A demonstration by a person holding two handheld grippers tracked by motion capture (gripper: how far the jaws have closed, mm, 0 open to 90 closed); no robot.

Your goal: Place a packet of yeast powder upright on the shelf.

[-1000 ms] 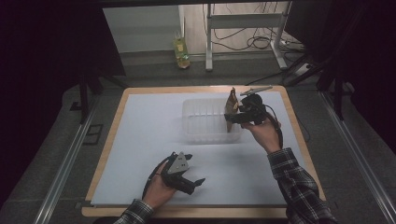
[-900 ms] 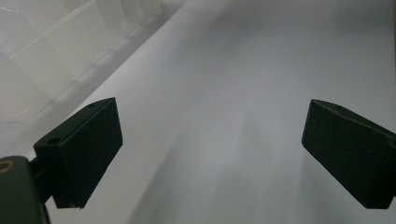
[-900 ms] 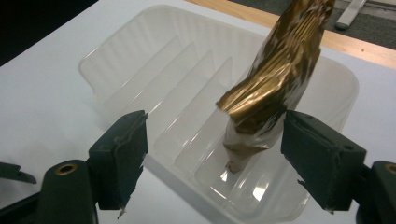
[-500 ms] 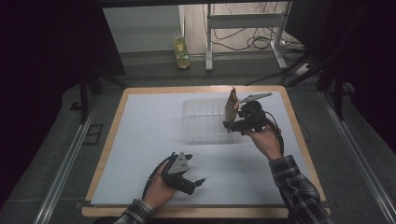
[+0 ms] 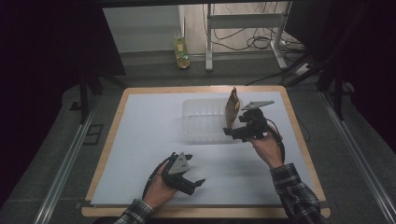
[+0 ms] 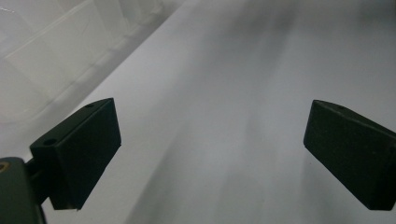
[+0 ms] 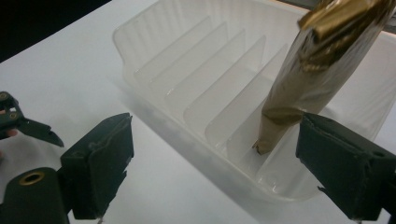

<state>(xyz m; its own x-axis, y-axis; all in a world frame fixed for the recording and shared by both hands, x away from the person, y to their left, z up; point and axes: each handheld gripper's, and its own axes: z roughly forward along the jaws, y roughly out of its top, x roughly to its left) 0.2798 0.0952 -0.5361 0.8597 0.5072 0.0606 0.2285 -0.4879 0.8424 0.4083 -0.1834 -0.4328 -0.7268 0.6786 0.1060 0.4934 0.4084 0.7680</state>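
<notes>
Left gripper (image 5: 192, 181): we rest it low in our left hand (image 5: 159, 189), jaws wide apart.
Right gripper (image 5: 232, 133): our right hand (image 5: 267, 148) holds it raised; jaws just opening, clear of everything.

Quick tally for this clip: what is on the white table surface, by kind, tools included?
Gold foil packet: 1, standing on end in the tray
Clear ribbed tray: 1
Handheld tools: 2, left tool and right tool
Total: 4
</notes>
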